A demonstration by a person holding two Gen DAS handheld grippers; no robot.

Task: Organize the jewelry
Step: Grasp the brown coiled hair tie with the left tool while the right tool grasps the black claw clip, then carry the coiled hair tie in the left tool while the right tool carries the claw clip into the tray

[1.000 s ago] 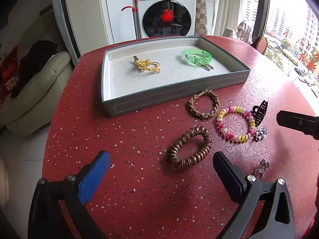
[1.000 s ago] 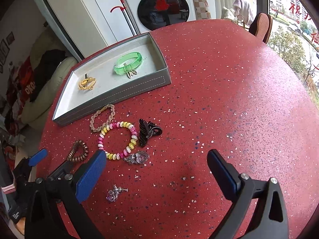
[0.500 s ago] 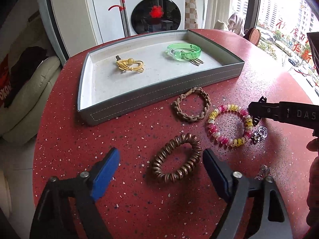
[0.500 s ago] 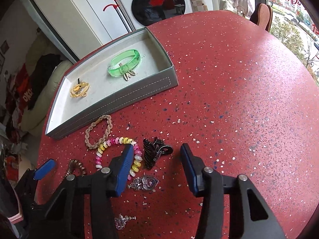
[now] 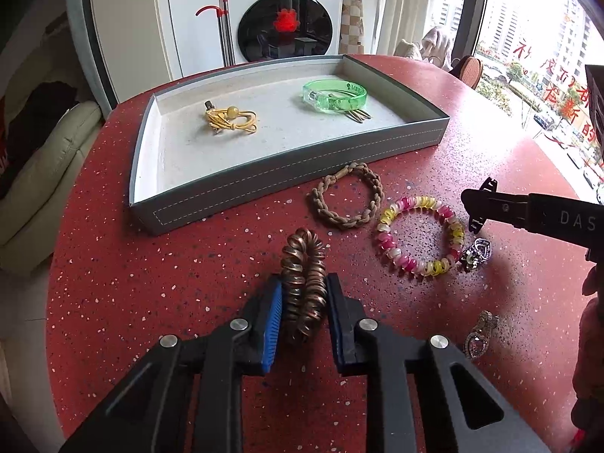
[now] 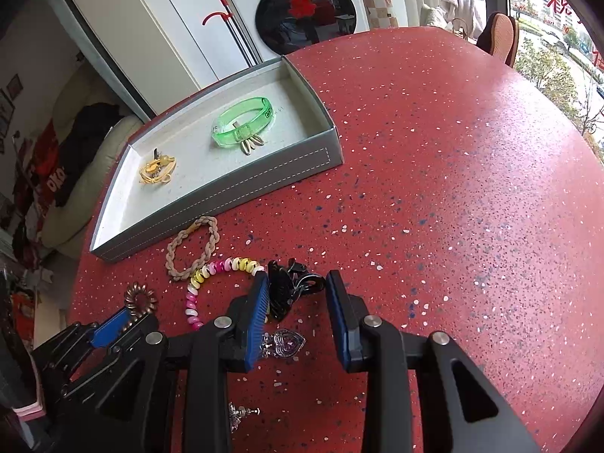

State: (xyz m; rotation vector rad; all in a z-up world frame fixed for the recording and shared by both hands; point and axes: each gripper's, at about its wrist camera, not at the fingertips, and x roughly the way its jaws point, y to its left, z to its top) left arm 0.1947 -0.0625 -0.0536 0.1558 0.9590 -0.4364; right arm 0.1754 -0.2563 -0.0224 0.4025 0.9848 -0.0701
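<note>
Left wrist: red speckled counter (image 5: 151,271), grey tray (image 5: 264,185), washing machine (image 5: 283,11) behind; left tool (image 5: 304,294) closing, pads squeezing copper spiral hair tie (image 5: 304,264)

Right wrist: right tool (image 6: 298,302) closing, black claw clip (image 6: 287,287) between pads, touching left pad, right pad apart

White letters reading "DAS" are showing on the black finger of the right gripper (image 5: 536,213) where it is reaching into the left wrist view; the word is running off the frame edge. A brand name is sitting on the washing machine (image 5: 281,11) panel, possibly "Panasonic", though it is too small to be sure. Large red characters are hanging on the window (image 5: 547,87) glass. Red letters "oko" are showing on a dark garment (image 6: 56,183) at the sofa
</note>
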